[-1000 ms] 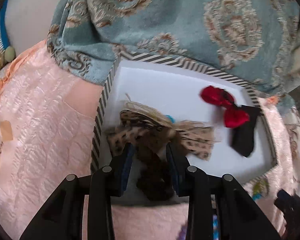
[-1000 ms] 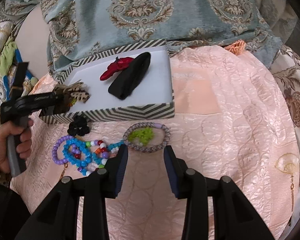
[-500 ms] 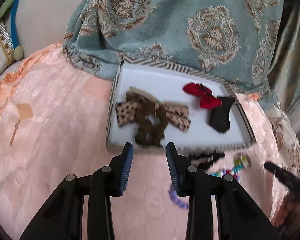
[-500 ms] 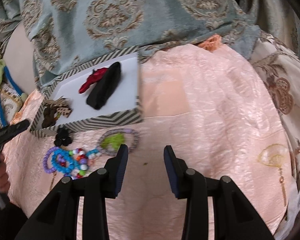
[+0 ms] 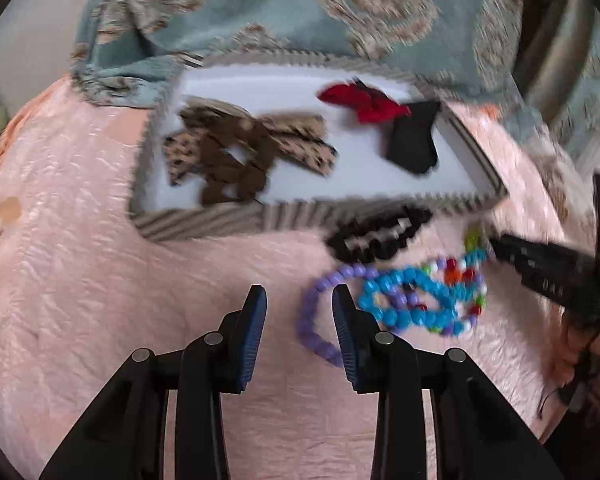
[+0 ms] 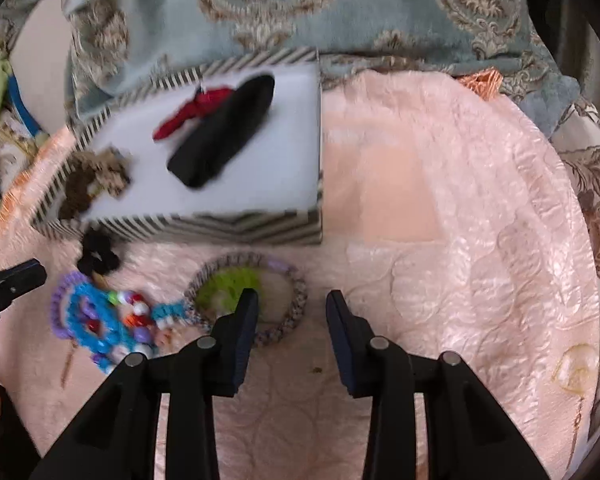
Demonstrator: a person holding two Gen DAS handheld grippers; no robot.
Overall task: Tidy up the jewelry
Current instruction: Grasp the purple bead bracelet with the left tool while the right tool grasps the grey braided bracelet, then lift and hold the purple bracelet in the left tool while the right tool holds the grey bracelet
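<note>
Jewelry: a tangle of blue, purple and mixed-colour plastic bead bracelets (image 5: pixel 416 300) lies on the pink quilted bedspread (image 5: pixel 100 280), in front of the striped white-floored box (image 5: pixel 204 224); a braided grey-purple ring bracelet (image 6: pixel 292 304) with a green beaded piece (image 6: pixel 232 284) inside it lies just right of them.
Box contents: leopard-print bow (image 5: pixel 252 148), red bow (image 5: pixel 364 102) and black fabric piece (image 5: pixel 412 144) sit inside.
My left tool (image 5: pixel 299 300): jaws narrow, empty, with the purple loop's edge between them.
My right tool (image 6: pixel 292 304): jaws part open and just closing a little, empty, above the braided ring's near rim.
Risk, beads: the strands interlock, so pinching one loop may drag the whole clump or snag the black scrunchie (image 5: pixel 376 236) beside it.
Risk, ring: the rim is thin; I may pinch quilt instead.
Risk, tools: both work close together and could collide.
</note>
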